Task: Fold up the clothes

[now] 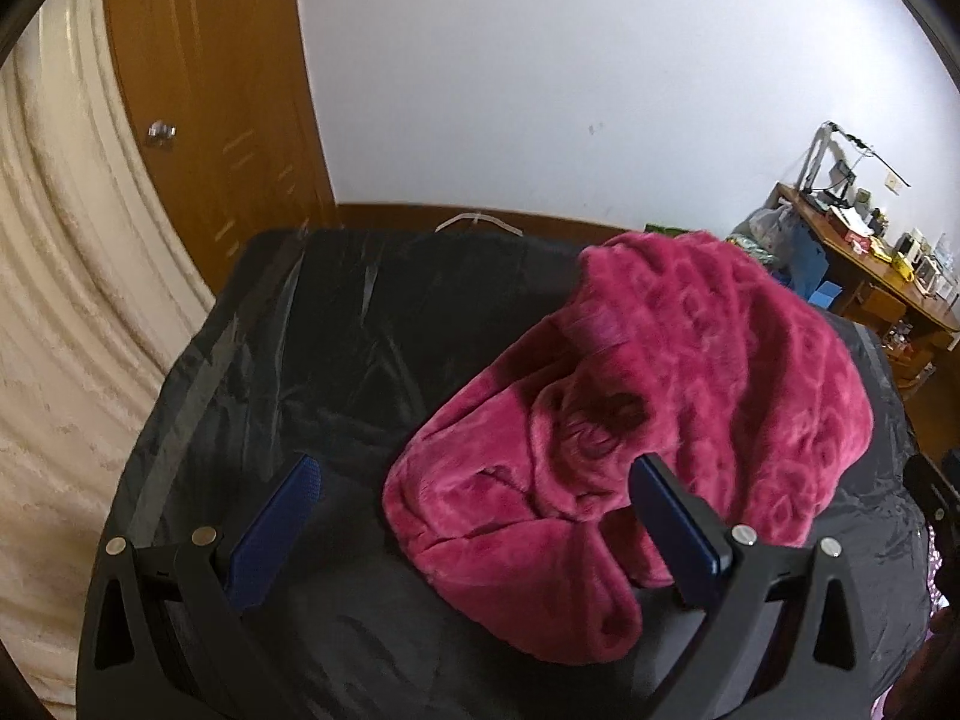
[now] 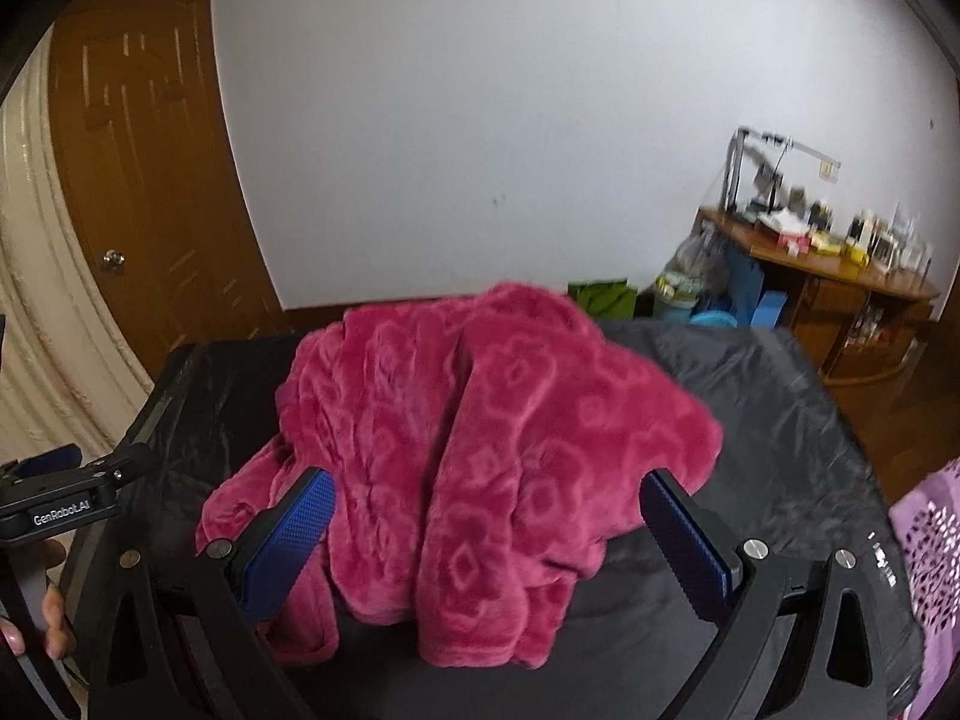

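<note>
1. A crumpled magenta fleece garment [image 2: 480, 450] is seen heaped on the black-covered table [image 1: 336, 324], bunched rather than laid flat, toward the right half of the table as the left wrist view shows it.

2. The left gripper [image 1: 474, 516] is spread wide and nothing is held; its right finger is close against the near edge of the pile, while the left finger hangs over bare cover.

3. The right gripper [image 2: 489, 531] is likewise released, jaws wide apart, with the near hem of the garment lying between and below the blue pads [image 2: 288, 546]. Whether cloth is actually touched cannot be told.

4. The fabric is judged thick, plush and soft: light enough for one gripper, but floppy, so it will sag and drag. The embossed pile should give good grip and is not expected to slip.

5. A hold would best be taken at a single-layer edge or corner, such as the loose flap at the front left in the right wrist view, not on the fat rolled fold where several layers would be pinched together.

6. The table cover looks glossy, wrinkled and slick, so the garment may slide when pulled.

7. Beyond are noted a white wall [image 2: 480, 120], a brown door [image 2: 150, 180], a cluttered wooden desk [image 2: 840, 288] and a pale curtain [image 1: 60, 300]. A lilac patterned cloth [image 2: 927, 546] sits at the right edge.
</note>
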### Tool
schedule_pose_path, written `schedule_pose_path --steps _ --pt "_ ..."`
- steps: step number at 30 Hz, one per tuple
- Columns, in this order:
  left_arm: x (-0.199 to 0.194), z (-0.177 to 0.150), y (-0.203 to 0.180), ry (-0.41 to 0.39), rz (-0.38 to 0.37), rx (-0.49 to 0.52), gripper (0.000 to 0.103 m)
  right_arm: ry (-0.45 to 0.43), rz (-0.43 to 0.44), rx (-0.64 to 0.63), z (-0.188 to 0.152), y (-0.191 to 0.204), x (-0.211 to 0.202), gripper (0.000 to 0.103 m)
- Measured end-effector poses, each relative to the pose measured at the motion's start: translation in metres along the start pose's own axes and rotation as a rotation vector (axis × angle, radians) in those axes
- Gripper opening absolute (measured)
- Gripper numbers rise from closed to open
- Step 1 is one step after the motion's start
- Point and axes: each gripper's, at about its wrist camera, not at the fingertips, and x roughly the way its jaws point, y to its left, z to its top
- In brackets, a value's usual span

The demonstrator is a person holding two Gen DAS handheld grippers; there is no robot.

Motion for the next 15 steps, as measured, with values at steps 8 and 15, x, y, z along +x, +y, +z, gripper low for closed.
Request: schedule_pose_path --steps 8,15 --pt "0.038 -0.019 0.032 0.096 -0.006 -0.026 0.103 0.074 0.046 -0.119 -0.014 0.048 0.042 0.103" --pt "0.082 -0.048 0.051 0.215 -0.043 -0.052 0.103 0.182 0.061 -0.222 -0.032 0.084 0.088 0.103"
